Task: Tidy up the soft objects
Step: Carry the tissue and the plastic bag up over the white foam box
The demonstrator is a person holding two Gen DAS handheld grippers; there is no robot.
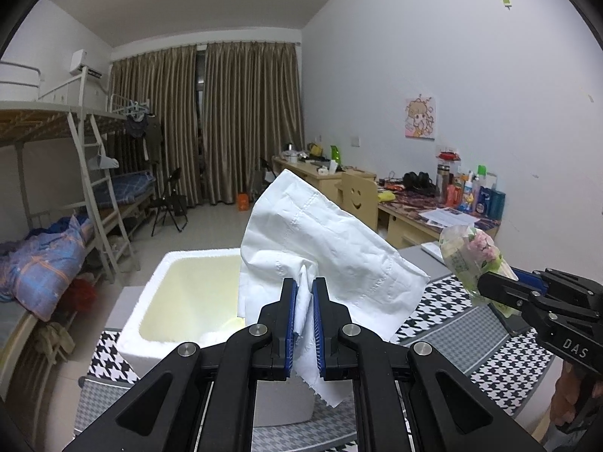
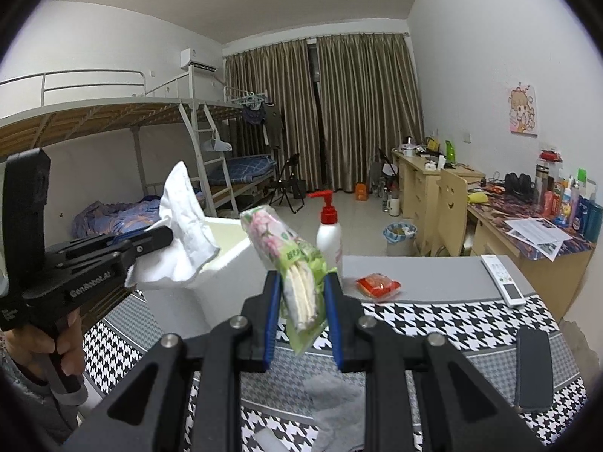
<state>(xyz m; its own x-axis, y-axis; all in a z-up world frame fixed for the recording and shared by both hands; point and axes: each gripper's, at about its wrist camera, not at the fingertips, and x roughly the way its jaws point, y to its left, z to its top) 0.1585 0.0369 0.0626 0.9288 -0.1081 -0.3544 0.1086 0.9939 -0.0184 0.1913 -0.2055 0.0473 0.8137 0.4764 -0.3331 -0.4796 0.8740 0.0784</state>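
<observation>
Left claw (image 1: 304, 293) pinching white tissue (image 1: 324, 241) above foam box rim (image 1: 150, 271) — right claw (image 2: 303, 286) clamped on tissue pack (image 2: 290, 256).

Not much readable here tbh. The black plastic body of the right gripper (image 1: 490, 289), seen from the left wrist camera, has "DAS" in pale capitals on its lower side. From the right wrist camera, the black body of the left gripper (image 2: 166, 234) says "GenRobot.AI" in white along its side, plus a smaller white line near the handle that's too tiny to make out. The green floral plastic tissue pack (image 2: 292, 263) has green printing, but it's unreadable.
</observation>
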